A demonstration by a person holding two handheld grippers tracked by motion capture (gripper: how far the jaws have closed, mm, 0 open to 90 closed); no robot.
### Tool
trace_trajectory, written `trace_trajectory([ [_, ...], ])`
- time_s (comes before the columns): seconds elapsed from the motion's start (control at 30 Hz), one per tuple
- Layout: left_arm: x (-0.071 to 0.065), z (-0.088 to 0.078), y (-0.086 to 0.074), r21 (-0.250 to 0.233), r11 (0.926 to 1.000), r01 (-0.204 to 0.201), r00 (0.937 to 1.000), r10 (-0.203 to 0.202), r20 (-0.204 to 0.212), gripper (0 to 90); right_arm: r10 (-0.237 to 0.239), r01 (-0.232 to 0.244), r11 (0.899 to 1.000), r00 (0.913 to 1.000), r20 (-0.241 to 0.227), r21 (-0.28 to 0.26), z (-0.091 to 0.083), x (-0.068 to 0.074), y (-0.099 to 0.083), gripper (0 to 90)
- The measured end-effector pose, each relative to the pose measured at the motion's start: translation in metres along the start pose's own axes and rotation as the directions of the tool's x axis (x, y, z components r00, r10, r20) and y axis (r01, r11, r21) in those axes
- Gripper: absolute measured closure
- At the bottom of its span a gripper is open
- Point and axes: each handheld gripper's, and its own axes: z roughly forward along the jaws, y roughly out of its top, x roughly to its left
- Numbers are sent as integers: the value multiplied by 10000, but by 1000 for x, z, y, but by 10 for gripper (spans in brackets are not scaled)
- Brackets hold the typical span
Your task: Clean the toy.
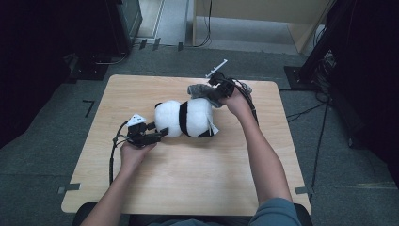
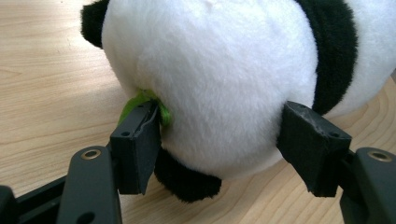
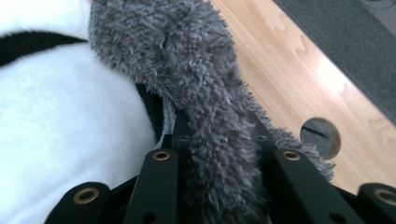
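White plush panda (image 1: 186, 118) lies lengthwise left-right, head left; left claw (image 1: 157, 133) clamps head, right claw (image 1: 217, 92) pinches grey cloth (image 1: 203, 92).

- Left hand (image 1: 131, 153) holds the left gripper (image 1: 157, 133) low and level, pointing right; its jaws stand apart, pressed on either side of the panda (image 2: 219, 79).
- Right arm reaches forward; the right gripper (image 1: 214, 96) points left, jaws clamped on the grey cloth (image 3: 205, 102).
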Motion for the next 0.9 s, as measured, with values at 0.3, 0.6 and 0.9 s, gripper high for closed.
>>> trace_trajectory([
  [0.3, -1, 0, 0, 15, 10000, -17, 10000, 17, -15, 316, 158, -174, 9937, 9998, -153, -1107, -18, 8, 11, 727],
  [0.6, -1, -1, 1, -4, 10000, -42, 10000, 42, -55, 319, -529, 416, 9881, 9959, -730, -1479, -17, 51, 44, 726],
  [0.9, -1, 0, 1, -45, 10000, 57, 10000, -57, -62, 323, -1401, 1200, 9833, 9789, -1489, -1367, 2, 101, 70, 725],
])
